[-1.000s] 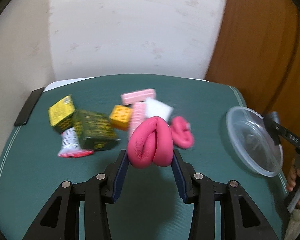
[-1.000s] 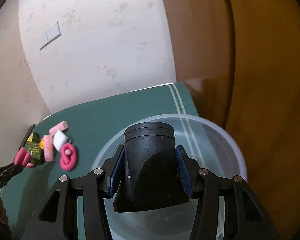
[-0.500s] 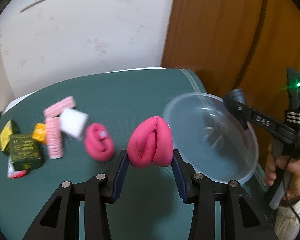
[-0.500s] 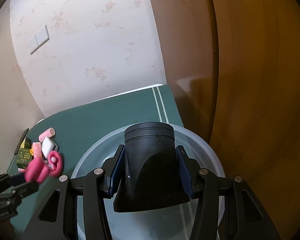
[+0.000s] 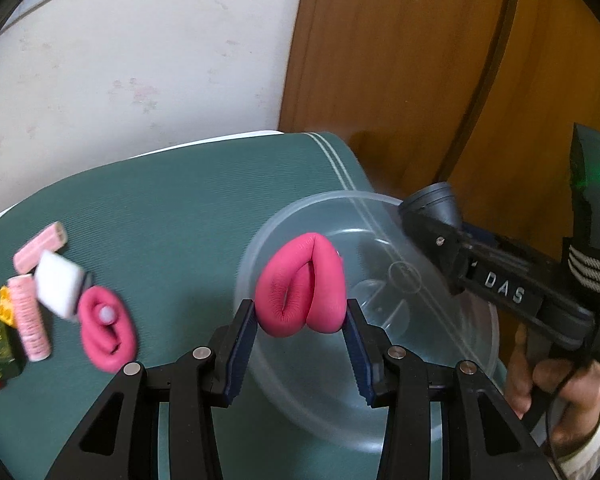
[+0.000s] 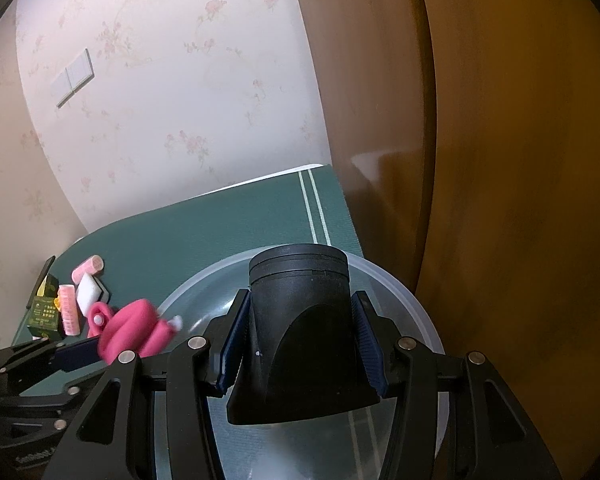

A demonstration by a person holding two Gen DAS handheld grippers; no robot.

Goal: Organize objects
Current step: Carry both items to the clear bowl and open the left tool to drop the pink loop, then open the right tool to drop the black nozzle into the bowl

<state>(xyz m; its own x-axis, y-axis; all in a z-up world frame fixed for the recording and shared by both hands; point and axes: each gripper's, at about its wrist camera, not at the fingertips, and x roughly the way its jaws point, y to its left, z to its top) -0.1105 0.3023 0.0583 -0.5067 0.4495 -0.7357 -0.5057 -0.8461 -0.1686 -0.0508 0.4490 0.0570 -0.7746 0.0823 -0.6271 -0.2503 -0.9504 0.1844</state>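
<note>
- Pink foam curler [image 5: 302,286] pinched in left gripper [image 5: 300,344], frame centre, over clear bowl [image 5: 476,364] rim.
- Right gripper [image 6: 300,344] clamps black nozzle [image 6: 300,332] above bowl.
- Centre curler over the basin before releasing; avoid the nozzle.

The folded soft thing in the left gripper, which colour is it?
Bright pink, clearest in the left wrist view.

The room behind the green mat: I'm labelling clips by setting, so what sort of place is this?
Probably a room in a home: floral wallpaper with a white wall switch, a brown wooden door, and a table under a green ribbed mat.
</note>
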